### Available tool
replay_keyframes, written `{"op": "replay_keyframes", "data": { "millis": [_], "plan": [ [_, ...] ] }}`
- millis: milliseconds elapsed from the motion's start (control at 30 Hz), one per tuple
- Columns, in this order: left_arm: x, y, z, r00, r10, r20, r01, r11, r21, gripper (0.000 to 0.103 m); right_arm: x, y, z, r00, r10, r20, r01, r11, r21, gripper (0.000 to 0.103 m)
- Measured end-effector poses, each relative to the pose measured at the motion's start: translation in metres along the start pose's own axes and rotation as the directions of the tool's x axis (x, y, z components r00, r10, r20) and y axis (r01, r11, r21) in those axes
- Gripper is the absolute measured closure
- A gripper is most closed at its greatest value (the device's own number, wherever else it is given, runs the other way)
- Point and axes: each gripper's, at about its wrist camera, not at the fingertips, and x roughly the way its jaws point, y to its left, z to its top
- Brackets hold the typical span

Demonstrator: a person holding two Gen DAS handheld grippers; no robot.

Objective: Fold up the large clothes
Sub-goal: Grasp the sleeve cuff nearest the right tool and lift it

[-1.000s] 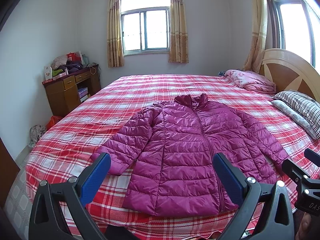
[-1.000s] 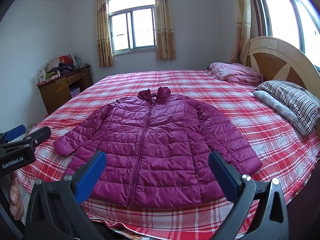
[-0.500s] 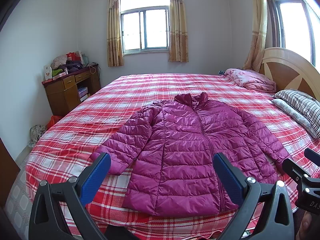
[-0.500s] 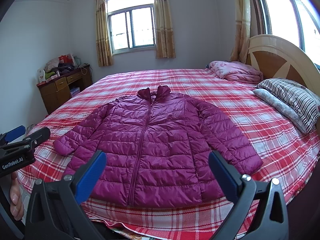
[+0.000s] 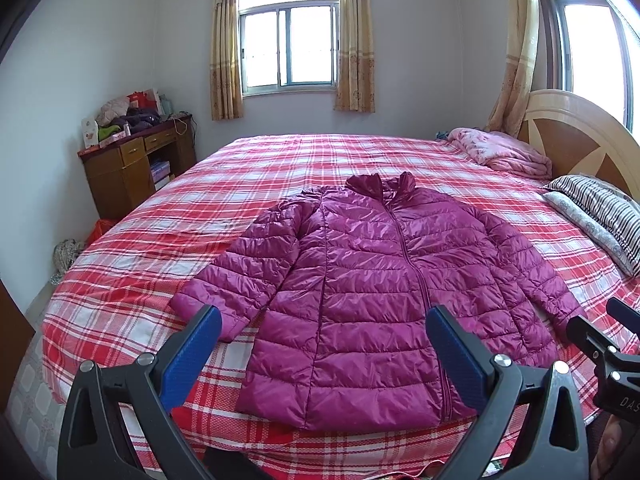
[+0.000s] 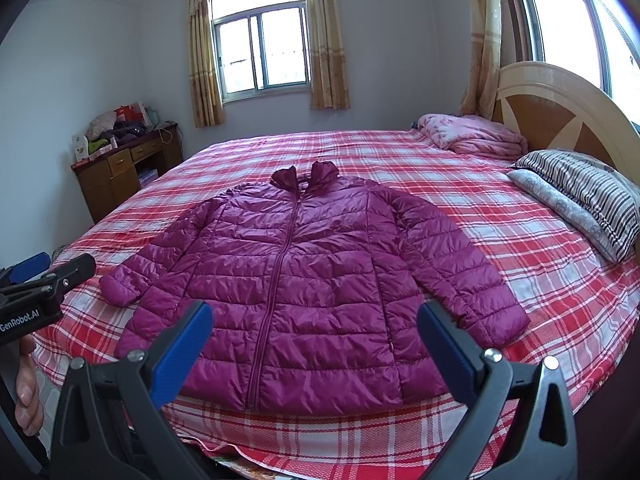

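A magenta quilted puffer jacket (image 5: 384, 280) lies flat and zipped, front up, on the red plaid bed (image 5: 260, 168), collar away from me and sleeves spread. It also shows in the right wrist view (image 6: 304, 280). My left gripper (image 5: 324, 344) is open and empty, held above the near bed edge before the jacket's hem. My right gripper (image 6: 314, 344) is open and empty, also short of the hem. Each gripper shows at the edge of the other's view: the right one (image 5: 612, 344) and the left one (image 6: 44, 280).
A folded pink quilt (image 5: 504, 152) and striped pillows (image 5: 600, 212) lie by the wooden headboard (image 5: 580, 132) at the right. A cluttered wooden desk (image 5: 132, 160) stands by the left wall. A window with curtains (image 5: 292, 40) is behind the bed.
Both views have lifted slightly and edged closer to the bed. The jacket has not moved and both grippers stay open.
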Motion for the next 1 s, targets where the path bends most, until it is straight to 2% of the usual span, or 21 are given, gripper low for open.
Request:
{"op": "replay_keyframes", "data": {
  "millis": [67, 200, 367, 500, 700, 833, 1000],
  "plan": [
    [0.01, 0.0, 0.0, 1.0, 0.012, 0.008, -0.012, 1.0, 0.012, 0.001, 0.012, -0.014, -0.001, 1.0, 0.009, -0.022, -0.008, 1.0, 0.025, 0.0],
    [0.04, 0.006, 0.002, 0.999, 0.051, 0.0, -0.051, 0.998, 0.024, 0.001, 0.038, -0.057, -0.007, 0.994, -0.081, -0.071, 0.088, 0.991, 0.099, 0.0],
    [0.089, 0.013, 0.004, 0.997, 0.07, -0.043, -0.069, 0.997, 0.037, 0.001, 0.061, -0.122, -0.02, 0.976, -0.159, -0.146, 0.19, 0.954, 0.232, 0.0],
    [0.122, 0.013, 0.006, 0.995, 0.081, -0.063, -0.078, 0.996, 0.047, 0.001, 0.071, -0.157, -0.028, 0.958, -0.212, -0.195, 0.261, 0.924, 0.279, 0.0],
    [0.167, 0.01, 0.009, 0.99, 0.128, -0.06, -0.122, 0.988, 0.093, 0.001, 0.089, -0.198, -0.034, 0.941, -0.23, -0.25, 0.31, 0.883, 0.353, 0.0],
    [0.199, 0.015, 0.013, 0.986, 0.142, -0.09, -0.134, 0.987, 0.086, 0.001, 0.105, -0.225, -0.035, 0.926, -0.233, -0.297, 0.338, 0.862, 0.377, 0.01],
    [0.228, 0.014, 0.017, 0.981, 0.154, -0.117, -0.144, 0.985, 0.095, 0.001, 0.124, -0.245, -0.042, 0.918, -0.184, -0.352, 0.33, 0.847, 0.416, 0.025]
  ]
}}
